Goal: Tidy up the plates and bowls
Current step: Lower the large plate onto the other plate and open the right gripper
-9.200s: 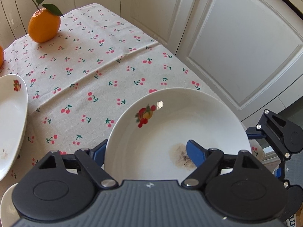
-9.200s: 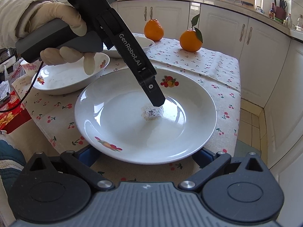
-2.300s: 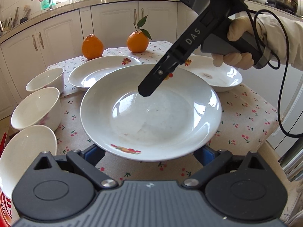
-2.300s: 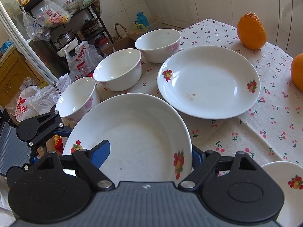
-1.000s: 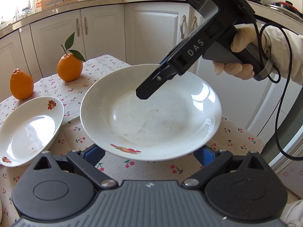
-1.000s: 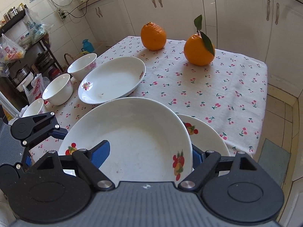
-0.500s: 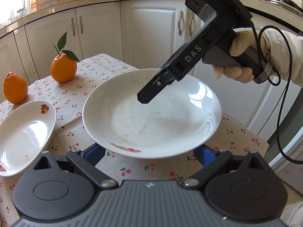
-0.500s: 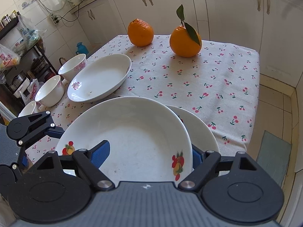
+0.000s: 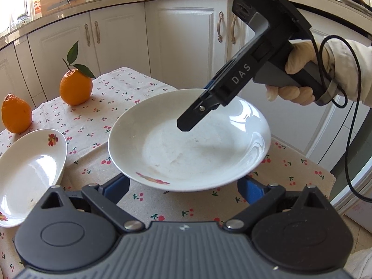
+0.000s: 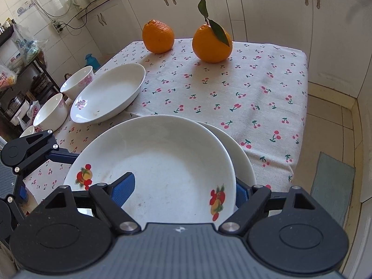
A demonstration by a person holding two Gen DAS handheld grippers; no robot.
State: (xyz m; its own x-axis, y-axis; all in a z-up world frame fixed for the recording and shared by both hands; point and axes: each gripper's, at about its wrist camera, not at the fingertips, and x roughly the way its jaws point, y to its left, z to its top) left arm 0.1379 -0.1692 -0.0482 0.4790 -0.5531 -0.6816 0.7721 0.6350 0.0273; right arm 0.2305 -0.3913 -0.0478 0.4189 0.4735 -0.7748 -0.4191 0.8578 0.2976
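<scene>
A white plate with fruit prints (image 10: 162,162) rests on a second white plate (image 10: 241,160) near the table's front right corner; it also shows in the left wrist view (image 9: 190,148). My right gripper (image 10: 183,188) has one blue finger over the plate's inside and one outside its rim, and seems to pinch the rim. My left gripper (image 9: 183,187) is open and wide, its blue fingers (image 9: 116,186) at the plate's near edge, apart from it. Another plate (image 10: 109,93) and two bowls (image 10: 78,81) (image 10: 50,111) sit at the left.
Two oranges (image 10: 158,36) (image 10: 211,41) stand at the far side of the cherry-print tablecloth (image 10: 255,93). White cabinets (image 9: 186,44) surround the table. The table's right edge drops to a tiled floor with a mat (image 10: 332,181).
Both grippers carried the plate from the left of the table to the right corner and lowered it onto the other plate. My left gripper has drawn back from the rim.
</scene>
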